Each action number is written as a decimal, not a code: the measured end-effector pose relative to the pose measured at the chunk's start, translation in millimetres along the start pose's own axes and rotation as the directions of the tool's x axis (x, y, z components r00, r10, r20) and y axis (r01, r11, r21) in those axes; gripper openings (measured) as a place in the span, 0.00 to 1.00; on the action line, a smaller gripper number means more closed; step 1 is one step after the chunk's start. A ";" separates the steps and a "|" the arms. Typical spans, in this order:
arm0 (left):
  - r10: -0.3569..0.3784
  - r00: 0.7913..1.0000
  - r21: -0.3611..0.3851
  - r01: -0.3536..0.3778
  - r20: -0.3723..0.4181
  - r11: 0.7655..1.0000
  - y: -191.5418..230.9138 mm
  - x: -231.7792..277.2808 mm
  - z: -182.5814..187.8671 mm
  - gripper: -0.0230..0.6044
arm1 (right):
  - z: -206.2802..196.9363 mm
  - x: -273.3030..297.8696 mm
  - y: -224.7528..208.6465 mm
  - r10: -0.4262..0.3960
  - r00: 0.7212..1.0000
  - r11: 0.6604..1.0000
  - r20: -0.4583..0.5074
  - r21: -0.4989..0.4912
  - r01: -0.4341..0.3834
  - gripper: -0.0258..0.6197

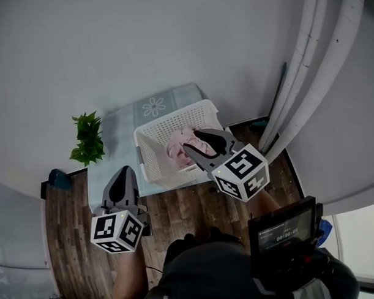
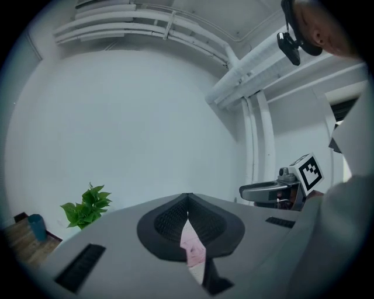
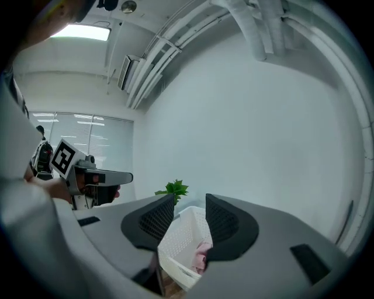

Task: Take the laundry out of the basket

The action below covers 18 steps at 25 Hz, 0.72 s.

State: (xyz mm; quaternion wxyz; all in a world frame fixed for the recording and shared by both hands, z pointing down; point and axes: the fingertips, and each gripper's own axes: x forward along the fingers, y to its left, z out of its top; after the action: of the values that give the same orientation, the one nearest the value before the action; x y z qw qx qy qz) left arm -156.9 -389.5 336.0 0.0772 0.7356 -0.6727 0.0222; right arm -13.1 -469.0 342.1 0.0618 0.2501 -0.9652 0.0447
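- Down on the floor mat, the white basket held the pink laundry, all bunched up.
- Our right gripper hung over the laundry with its jaws a little apart and nothing in them.
- Our left gripper was beside the basket, with its jaws closed at the tips.
- We thought the laundry was soft, light and floppy, so pinching a raised fold on top looked best.
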 end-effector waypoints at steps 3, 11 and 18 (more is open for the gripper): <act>0.028 0.999 0.006 -0.028 -0.031 1.000 10.8 12.0 -6.7 0.05 | -13.2 18.7 -13.5 0.006 0.999 1.000 -0.046 0.007 -0.006 0.33; 0.015 0.999 -0.003 -0.015 -0.036 1.000 55.0 47.7 -10.0 0.05 | -54.0 75.7 -51.9 0.012 0.977 0.999 -0.213 0.051 -0.001 0.53; 0.014 0.999 -0.007 -0.015 -0.051 1.000 101.2 84.4 -15.9 0.05 | -102.9 124.3 -83.3 0.031 0.922 0.998 -0.386 0.057 -0.009 0.68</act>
State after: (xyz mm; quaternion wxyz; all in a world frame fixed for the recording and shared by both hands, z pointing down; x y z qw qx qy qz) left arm -248.3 -478.9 371.7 0.0971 0.7295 -0.6759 0.0389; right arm -70.2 -588.8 465.9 0.2435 0.2281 -0.9351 0.1197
